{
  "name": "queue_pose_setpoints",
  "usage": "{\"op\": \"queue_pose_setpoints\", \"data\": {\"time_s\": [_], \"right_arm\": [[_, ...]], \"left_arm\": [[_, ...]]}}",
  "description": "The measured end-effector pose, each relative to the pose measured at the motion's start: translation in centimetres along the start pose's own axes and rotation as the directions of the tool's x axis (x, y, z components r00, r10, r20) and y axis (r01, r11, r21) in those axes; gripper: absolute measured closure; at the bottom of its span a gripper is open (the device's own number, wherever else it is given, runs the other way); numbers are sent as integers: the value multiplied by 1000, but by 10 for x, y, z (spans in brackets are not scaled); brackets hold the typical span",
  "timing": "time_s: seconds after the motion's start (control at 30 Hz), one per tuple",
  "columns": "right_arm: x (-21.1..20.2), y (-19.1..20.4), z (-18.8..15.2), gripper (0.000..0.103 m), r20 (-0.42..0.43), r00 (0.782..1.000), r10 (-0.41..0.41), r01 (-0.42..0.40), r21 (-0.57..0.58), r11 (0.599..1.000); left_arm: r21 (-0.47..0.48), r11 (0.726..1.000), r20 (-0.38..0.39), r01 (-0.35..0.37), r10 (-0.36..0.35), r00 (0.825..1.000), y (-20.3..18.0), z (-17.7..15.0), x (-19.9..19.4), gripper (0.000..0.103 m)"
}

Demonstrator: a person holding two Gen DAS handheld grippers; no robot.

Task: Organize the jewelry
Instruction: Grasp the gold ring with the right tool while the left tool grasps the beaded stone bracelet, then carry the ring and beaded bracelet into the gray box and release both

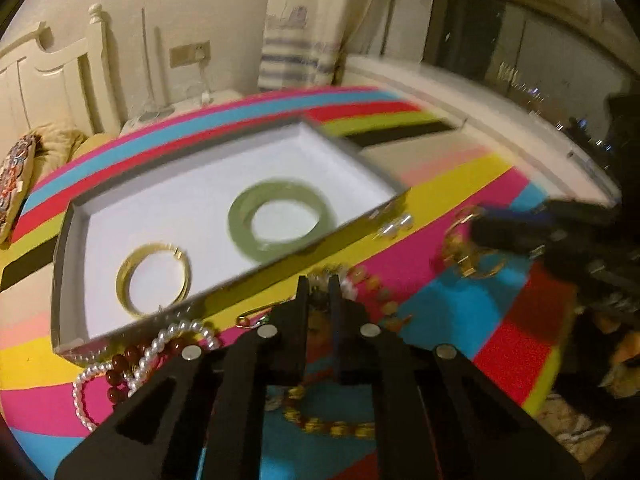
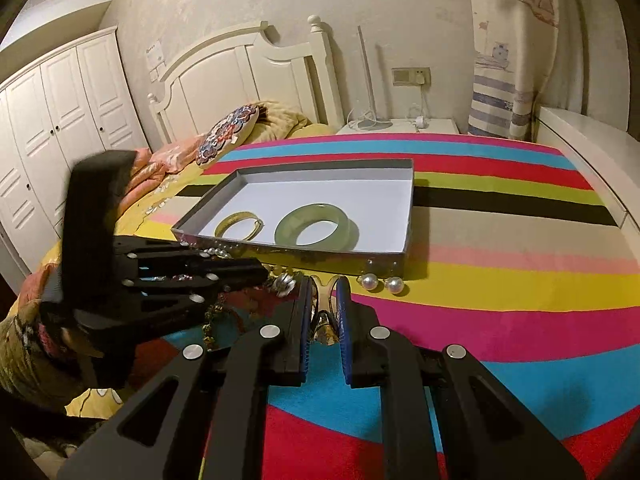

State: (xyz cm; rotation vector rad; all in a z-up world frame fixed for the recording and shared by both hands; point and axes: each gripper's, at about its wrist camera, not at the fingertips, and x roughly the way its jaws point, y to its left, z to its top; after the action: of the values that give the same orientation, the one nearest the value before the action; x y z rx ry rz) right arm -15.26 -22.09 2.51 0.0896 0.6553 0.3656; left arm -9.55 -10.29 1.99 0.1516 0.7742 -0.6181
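Observation:
A shallow grey tray with a white floor [image 1: 72, 240] [image 2: 410, 216] lies on the striped cloth. In it are a green jade bangle [image 1: 282, 216] [image 2: 316, 226] and a gold bangle [image 1: 154, 280] [image 2: 239, 225]. My left gripper [image 1: 320, 286] [image 2: 262, 272] has its jaws close together over a beaded strand [image 1: 376, 292] just in front of the tray; whether it grips it I cannot tell. My right gripper [image 2: 325, 286] [image 1: 476, 228] is shut on a gold bangle [image 2: 325, 312] [image 1: 468, 256] on the cloth.
A pearl strand [image 1: 160, 348] and dark red beads [image 1: 120, 368] lie left of my left gripper. A gold bead strand [image 1: 332, 426] lies under it. Two pearl earrings [image 2: 382, 283] [image 1: 394, 226] sit by the tray's front corner. A bed and wardrobe [image 2: 60, 120] stand behind.

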Motion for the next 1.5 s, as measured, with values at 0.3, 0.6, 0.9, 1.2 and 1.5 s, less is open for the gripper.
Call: {"op": "queue_pose_setpoints", "data": {"time_s": [0.3, 0.6, 0.9, 1.2, 1.5], "right_arm": [[-12, -3, 3, 89, 34, 999, -4, 4, 3, 1000], [-17, -1, 9, 89, 51, 999, -9, 10, -13, 1000], [3, 9, 33, 92, 47, 999, -3, 7, -67, 998], [1, 2, 48, 91, -4, 999, -34, 33, -117, 993], [0, -3, -50, 37, -229, 973, -8, -9, -76, 997]], "left_arm": [[32, 993, 84, 117, -119, 989, -24, 37, -40, 94], [61, 996, 126, 70, -77, 989, -25, 57, -61, 94], [56, 998, 132, 1, -8, 991, -1, 71, -69, 94], [-1, 1000, 113, -21, 21, 993, 30, 67, -61, 94], [5, 1000, 126, -1, 1, 992, 25, 58, -67, 94]]}}
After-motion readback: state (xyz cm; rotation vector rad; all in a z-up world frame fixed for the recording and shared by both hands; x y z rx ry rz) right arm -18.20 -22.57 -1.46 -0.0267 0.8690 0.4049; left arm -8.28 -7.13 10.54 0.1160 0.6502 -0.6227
